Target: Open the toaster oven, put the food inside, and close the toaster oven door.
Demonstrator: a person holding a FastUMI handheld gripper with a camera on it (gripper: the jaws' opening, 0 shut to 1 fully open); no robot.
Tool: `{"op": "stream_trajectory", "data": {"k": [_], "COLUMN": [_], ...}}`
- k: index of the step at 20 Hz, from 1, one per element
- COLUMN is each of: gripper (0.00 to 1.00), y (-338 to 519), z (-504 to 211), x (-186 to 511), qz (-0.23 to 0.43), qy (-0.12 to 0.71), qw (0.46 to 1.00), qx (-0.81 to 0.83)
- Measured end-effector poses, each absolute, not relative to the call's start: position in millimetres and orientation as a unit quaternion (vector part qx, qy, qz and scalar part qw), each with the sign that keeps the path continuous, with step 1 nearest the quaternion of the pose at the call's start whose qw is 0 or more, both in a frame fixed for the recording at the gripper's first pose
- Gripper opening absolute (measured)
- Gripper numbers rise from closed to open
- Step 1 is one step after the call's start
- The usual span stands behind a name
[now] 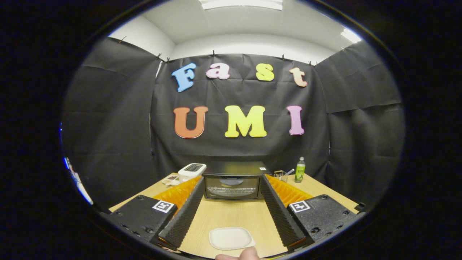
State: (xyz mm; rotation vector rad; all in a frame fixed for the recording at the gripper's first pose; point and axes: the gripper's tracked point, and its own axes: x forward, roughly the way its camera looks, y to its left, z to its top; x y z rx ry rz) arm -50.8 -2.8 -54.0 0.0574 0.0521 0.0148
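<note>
Gripper (232,186) spread wide, nothing between the fingers, nothing held. Both fingers reach forward over the wooden table (231,216), apart from each other, tips ending either side of the toaster oven (232,180).

Toaster oven sits straight ahead, just beyond the fingertips, framed in the gap between them. Black box, glass door facing the gripper, door closed, rack visible through the glass.

Small white tray (231,238) lies flat on the table between the fingers, close in near their base, well short of the oven. Looks empty; can't make out any food on it. A fingertip (240,254) of a person pokes in just behind the tray, nearest the gripper.

Beyond the left finger: white appliance (192,171) beside the oven's left side, a small flat item (171,179) in front of it.

Beyond the right finger: green bottle (300,169) upright, and a small wire holder (280,176) between the bottle and the oven.
</note>
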Motion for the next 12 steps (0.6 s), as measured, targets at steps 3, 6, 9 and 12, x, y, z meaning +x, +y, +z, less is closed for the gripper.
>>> {"op": "stream_trajectory", "data": {"k": [3, 6, 9, 12], "gripper": [1.0, 1.0, 1.0, 1.0], "y": [-4.2, -10.5, -14.5, -3.7], "z": [-44.9, -36.1, -36.4, -44.3], "x": [-53.3, -57.2, -57.5, -57.0], "qz": [0.005, -0.005, -0.008, 0.01], "qy": [0.013, -0.004, -0.005, 0.012], "qw": [0.999, 1.0, 0.999, 0.999], "qx": [0.029, 0.026, 0.037, 0.046]}}
